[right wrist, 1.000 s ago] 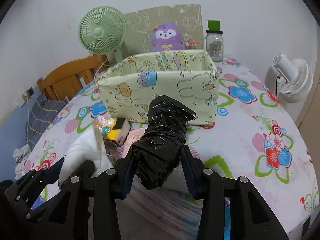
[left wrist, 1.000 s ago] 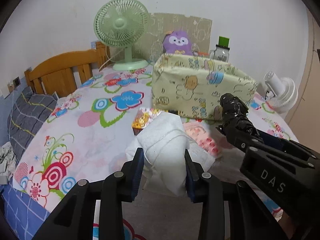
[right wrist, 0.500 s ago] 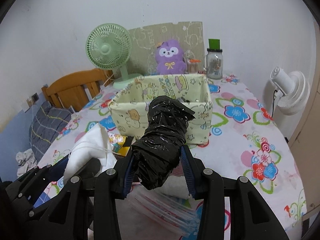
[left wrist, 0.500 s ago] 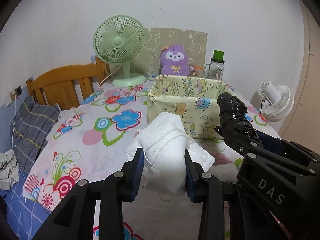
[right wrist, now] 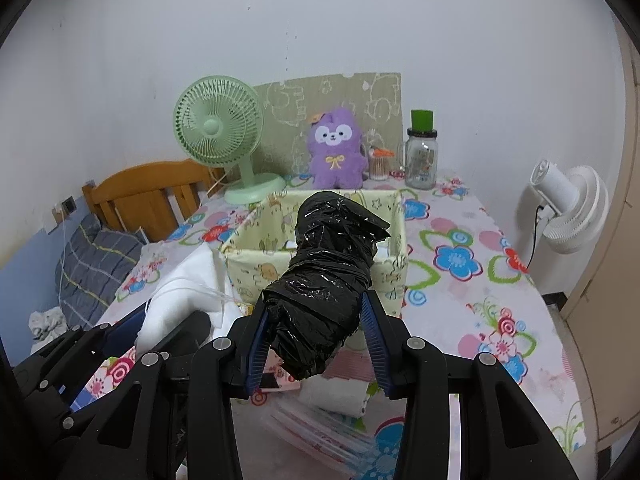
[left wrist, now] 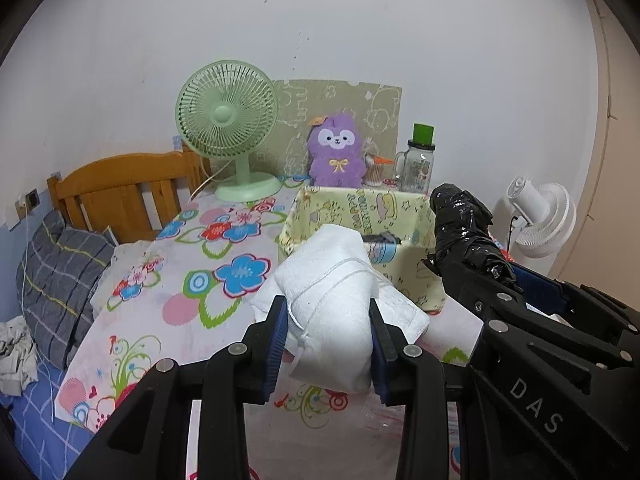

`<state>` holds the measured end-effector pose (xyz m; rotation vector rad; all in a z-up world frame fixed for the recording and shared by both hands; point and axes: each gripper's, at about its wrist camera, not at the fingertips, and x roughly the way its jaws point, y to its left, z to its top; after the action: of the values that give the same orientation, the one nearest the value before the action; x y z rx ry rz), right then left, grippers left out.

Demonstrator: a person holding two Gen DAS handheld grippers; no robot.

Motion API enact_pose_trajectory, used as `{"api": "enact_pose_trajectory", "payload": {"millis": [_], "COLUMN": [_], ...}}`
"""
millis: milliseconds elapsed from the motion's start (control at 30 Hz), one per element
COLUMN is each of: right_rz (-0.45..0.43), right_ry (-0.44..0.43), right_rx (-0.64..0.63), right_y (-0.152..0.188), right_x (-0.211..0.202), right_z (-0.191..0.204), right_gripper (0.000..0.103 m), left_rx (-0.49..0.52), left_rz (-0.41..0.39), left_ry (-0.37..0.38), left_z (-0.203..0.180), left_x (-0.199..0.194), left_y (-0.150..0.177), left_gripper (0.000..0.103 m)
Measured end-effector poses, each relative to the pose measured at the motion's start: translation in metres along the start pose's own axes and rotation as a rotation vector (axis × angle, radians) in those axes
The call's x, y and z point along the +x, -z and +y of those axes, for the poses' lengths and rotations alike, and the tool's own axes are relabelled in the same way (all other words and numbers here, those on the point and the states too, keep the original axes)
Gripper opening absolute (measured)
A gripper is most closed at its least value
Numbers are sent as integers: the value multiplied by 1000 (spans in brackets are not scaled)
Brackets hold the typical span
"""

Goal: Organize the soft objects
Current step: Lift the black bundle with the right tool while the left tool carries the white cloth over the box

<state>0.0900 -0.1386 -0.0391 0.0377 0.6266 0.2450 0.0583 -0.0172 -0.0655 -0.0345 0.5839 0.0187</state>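
White folded cloth bundle tied with thread (left wrist: 328,304) sits clamped between left claw (left wrist: 329,332) pads, held above the floral-cloth desk (left wrist: 192,280). Black plastic-wrapped roll (right wrist: 320,280) is gripped in right claw (right wrist: 316,332), in front of the pale yellow cartoon-print fabric bin (right wrist: 394,268). Both claws point forward and downward, side by side, toward the bin.

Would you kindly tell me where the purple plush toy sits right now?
In both wrist views the purple plush toy sits upright at the table's far edge by the wall, between the green desk fan and the glass jar, behind the fabric bin.
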Motion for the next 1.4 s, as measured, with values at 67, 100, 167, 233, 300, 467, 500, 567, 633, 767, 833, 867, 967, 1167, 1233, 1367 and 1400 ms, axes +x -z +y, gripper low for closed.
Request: {"api": "enact_pose_trajectory", "payload": {"millis": [67,100,167,233,300,467,500,567,633,767,833,867,967,1167,1233,1367,1400], "right_rz": [-8,-10,-16,-20,-26,-38,-39,-43,-45,-44,-42,-41,-40,-35,-32,-21,-17], "right_ry": [3,3,6,6,9,20,21,23,24,26,28,27,23,12,8,0,-4], "right_rx": [-1,-2,-2,-1,1,4,3,2,2,0,-2,-3,-11,-21,-27,-33,-33], "right_y": [-4,-6,-10,-13,-17,-27,-29,-34,-37,-46,-51,-52,-59,-72,-75,-80,-81], "right_x": [-3,-4,-6,-7,-9,-11,-10,-9,-6,2,7,9,18,38,45,60,64], "right_z": [0,0,0,-1,-2,-4,-5,-6,-9,-13,-16,-16,-18,-22,-24,-27,-27], "right_gripper": [47,47,47,47,47,47,47,47,47,47,47,47,47,47,47,47,47], "left_rx": [3,4,7,10,15,24,25,28,30,37,37,36,35,37,40,47,49], "left_rz": [-6,-8,-13,-17,-22,-34,-36,-36,-36,-35,-32,-30,-27,-24,-19,-5,-3], "left_ry": [4,5,8,12,14,23,25,30,35,39,42,43,41,29,28,30,31], "left_z": [-1,-1,-2,-4,-5,-9,-10,-12,-14,-18,-20,-21,-23,-25,-26,-29,-30], "left_x": [-1,-1,-2,-2,-3,-3,-3,-1,3,13,19,23,31,49,56,70,75], "left_y": [-5,-6,-10,-14,-17,-27,-29,-33,-38,-47,-51,-53,-58,-70,-73,-77,-78], "left_gripper": [37,37,37,37,37,37,37,37,37,37,37,37,37,37,37,37,37]}}
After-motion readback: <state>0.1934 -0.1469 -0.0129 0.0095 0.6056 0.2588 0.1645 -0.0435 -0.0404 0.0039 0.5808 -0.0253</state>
